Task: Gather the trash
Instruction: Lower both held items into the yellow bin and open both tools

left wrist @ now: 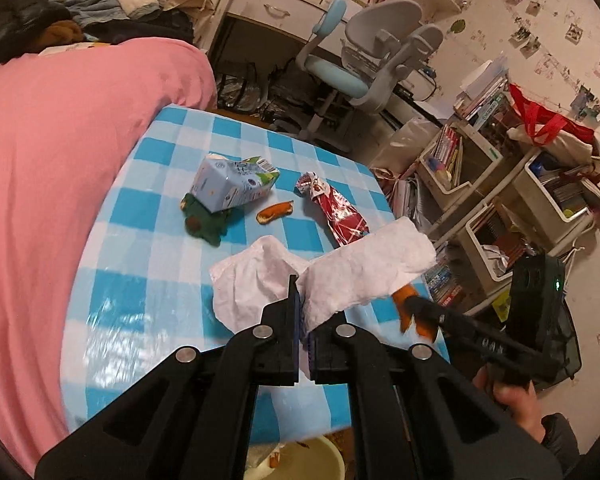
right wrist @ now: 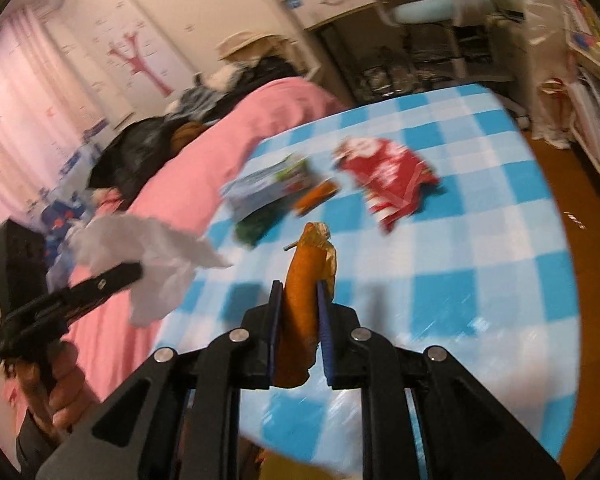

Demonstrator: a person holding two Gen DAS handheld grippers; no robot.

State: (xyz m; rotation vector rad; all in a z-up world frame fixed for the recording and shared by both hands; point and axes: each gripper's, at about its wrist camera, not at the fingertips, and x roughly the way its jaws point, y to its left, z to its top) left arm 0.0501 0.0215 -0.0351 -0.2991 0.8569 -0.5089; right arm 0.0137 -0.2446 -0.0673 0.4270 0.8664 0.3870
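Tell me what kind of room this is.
Most likely a child's bedroom: a bed with a pink cover, a study desk with a blue-and-grey chair, and shelves packed with books.

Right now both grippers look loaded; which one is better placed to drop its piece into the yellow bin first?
Probably the left gripper. Shut on the white tissue, it has the yellow bin showing just below its fingers. The right gripper, shut on the orange peel, shows only table beneath.

On the table [left wrist: 140, 184] the carton [left wrist: 232, 184] lay on a cloth [left wrist: 204, 224]; right of it a peel [left wrist: 275, 212], then a wrapper [left wrist: 340, 212]. The bed [left wrist: 52, 160] stood left.
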